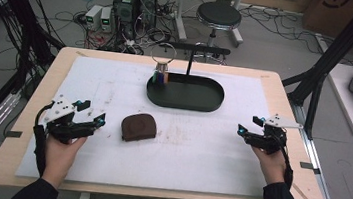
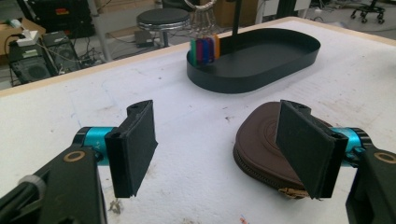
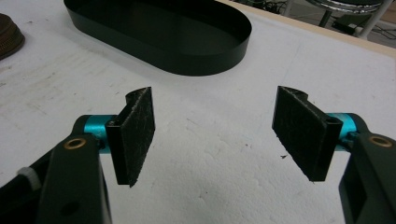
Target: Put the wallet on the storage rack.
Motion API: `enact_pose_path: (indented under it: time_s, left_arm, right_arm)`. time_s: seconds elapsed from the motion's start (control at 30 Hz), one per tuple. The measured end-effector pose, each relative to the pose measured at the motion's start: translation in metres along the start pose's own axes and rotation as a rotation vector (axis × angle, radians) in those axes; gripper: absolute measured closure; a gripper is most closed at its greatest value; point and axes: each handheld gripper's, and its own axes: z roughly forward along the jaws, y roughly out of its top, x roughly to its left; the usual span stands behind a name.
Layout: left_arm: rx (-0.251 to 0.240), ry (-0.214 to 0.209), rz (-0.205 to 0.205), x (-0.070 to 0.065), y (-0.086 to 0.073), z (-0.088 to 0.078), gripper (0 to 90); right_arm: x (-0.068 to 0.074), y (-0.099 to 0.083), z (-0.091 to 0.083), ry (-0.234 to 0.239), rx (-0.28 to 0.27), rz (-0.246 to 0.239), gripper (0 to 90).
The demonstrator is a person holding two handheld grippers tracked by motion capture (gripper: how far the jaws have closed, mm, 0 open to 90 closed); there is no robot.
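Observation:
A brown zipped pouch lies on the white mat, near the middle of the table. My left gripper rests to its left, held in a hand, jaws open and pointing toward the pouch. In the left gripper view the pouch sits partly behind the right-hand jaw, and nothing lies between the jaws of the left gripper. My right gripper stands at the mat's right side, open and apart from everything. In the right gripper view, only bare mat lies between the jaws of the right gripper. The pouch shows at that view's top left edge.
A black oval tray stands behind the pouch, with a T-shaped black post rising from it. A metal ring with several coloured tags hangs at the tray's left end. The tray holds nothing else. A stool and cables lie beyond the table.

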Motion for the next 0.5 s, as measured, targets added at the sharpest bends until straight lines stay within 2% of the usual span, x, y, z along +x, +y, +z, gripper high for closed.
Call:
enact_pose_path:
  time_s: [0.07,0.2,0.27,0.33,0.37,0.43,0.5]
  left_arm:
    - [0.008,-0.042,-0.024,0.002,-0.002,0.004,29.1]
    - [0.015,-0.06,-0.047,0.003,-0.002,0.009,36.3]
    - [0.034,-0.069,-0.059,0.004,-0.003,0.014,37.0]
    - [0.076,-0.086,-0.085,0.006,-0.005,0.023,38.3]
    - [0.076,-0.086,-0.085,0.006,-0.005,0.023,38.6]
    - [0.106,-0.117,-0.115,0.006,-0.006,0.031,41.2]
    - [0.111,-0.129,-0.131,0.005,-0.006,0.034,42.2]
  right_arm:
    - [-0.001,0.0,0.0,-0.003,0.002,0.003,30.3]
    - [0.0,0.0,-0.001,-0.007,-0.005,-0.005,30.4]
    - [0.0,0.0,-0.001,-0.008,-0.001,-0.005,30.4]
    - [0.0,0.0,0.0,-0.003,0.004,-0.004,30.4]
    - [0.0,0.0,0.0,-0.003,0.004,-0.004,30.4]
    - [0.001,-0.001,-0.002,0.0,-0.001,-0.011,30.3]
    - [0.001,-0.001,-0.003,0.001,-0.002,-0.012,30.4]
